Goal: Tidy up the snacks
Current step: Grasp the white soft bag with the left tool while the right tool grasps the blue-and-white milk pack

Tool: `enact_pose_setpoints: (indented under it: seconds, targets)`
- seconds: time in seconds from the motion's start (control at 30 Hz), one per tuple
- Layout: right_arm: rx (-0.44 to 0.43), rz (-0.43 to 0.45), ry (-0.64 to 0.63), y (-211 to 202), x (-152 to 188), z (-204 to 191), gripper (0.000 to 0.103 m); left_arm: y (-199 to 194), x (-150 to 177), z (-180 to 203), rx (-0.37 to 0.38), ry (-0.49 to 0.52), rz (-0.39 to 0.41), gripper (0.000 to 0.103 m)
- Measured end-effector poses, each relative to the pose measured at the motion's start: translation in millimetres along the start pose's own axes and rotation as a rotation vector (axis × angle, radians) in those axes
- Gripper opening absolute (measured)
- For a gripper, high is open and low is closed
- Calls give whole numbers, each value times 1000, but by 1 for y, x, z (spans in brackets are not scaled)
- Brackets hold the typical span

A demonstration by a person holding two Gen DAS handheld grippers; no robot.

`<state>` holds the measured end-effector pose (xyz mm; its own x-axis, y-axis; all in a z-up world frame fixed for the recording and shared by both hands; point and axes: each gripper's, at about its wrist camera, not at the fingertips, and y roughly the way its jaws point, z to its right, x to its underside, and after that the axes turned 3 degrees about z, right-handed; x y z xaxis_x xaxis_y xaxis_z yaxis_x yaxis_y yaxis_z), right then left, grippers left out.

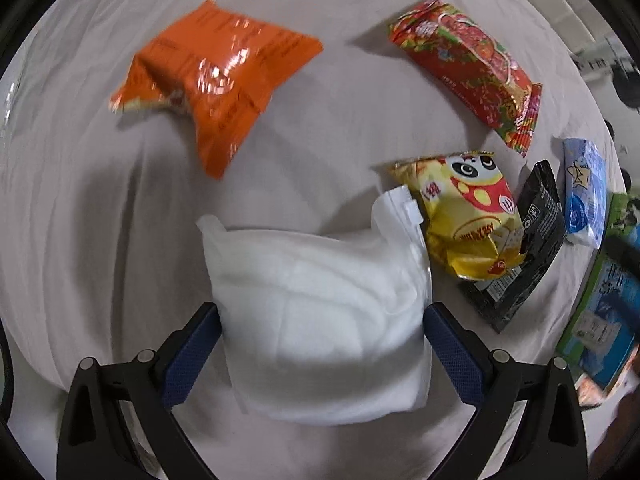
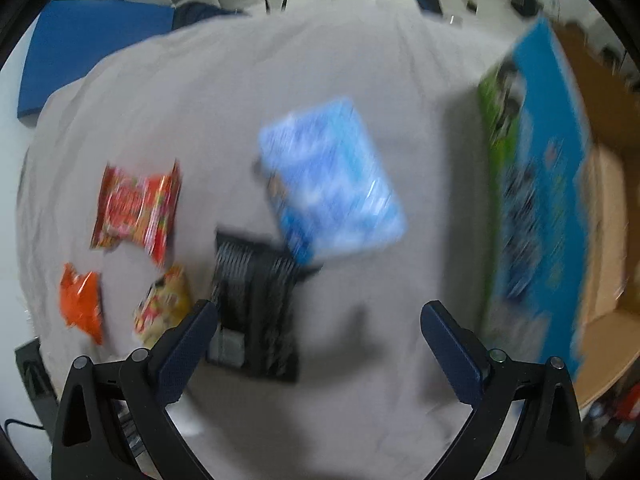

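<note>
Snacks lie scattered on a table (image 1: pixel 320 12) draped in a pale cloth. The left hand-held gripper (image 1: pixel 322 332) has its fingers on either side of a white pack (image 1: pixel 320 312), the blue pads touching or nearly touching its flanks; I cannot tell whether they truly pinch it. Ahead and to the left of this gripper lies an orange bag (image 1: pixel 212 84). Ahead and to its right lies a red bag (image 1: pixel 476 68). Just right of the white pack sits a yellow panda bag (image 1: pixel 468 216), its edge overlapping a black pack (image 1: pixel 524 248). Further right is a blue pack (image 1: pixel 584 192), near a green and blue box (image 1: pixel 600 312).

The right hand-held gripper (image 2: pixel 320 340) hovers with fingers spread wide and nothing between them. Its view is blurred. Straight ahead is the blue pack (image 2: pixel 332 180), with the black pack (image 2: pixel 256 304) nearer, close to the left finger. Off to the left are the red bag (image 2: pixel 136 208), orange bag (image 2: pixel 82 300) and yellow panda bag (image 2: pixel 164 304). To the right stands the box (image 2: pixel 536 200).
</note>
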<state>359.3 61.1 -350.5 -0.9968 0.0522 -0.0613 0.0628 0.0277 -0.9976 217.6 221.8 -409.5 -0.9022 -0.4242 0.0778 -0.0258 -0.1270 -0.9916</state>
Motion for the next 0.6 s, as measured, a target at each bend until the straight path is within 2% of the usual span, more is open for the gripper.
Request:
enact_pose_setpoints:
  seconds: [0.1, 0.3, 0.4, 0.47, 0.53, 0.6]
  targets:
    - [74, 28, -71, 0, -26, -6, 103, -4, -3, 1, 0, 32, 25, 100]
    - [96, -68, -121, 36, -66, -19, 103, 4, -10, 3, 10, 51, 30, 101]
    - [122, -104, -141, 55, -72, -24, 103, 8, -12, 9, 10, 62, 45, 101]
    - [115, -129, -136, 65, -75, -25, 100, 21, -15, 3, 13, 54, 52, 101]
    - [126, -151, -129, 73, -75, -23, 87, 26, -16, 5, 11, 46, 54, 100]
    - [119, -174, -110, 81, -77, -20, 82, 33, -17, 3, 10, 38, 50, 101]
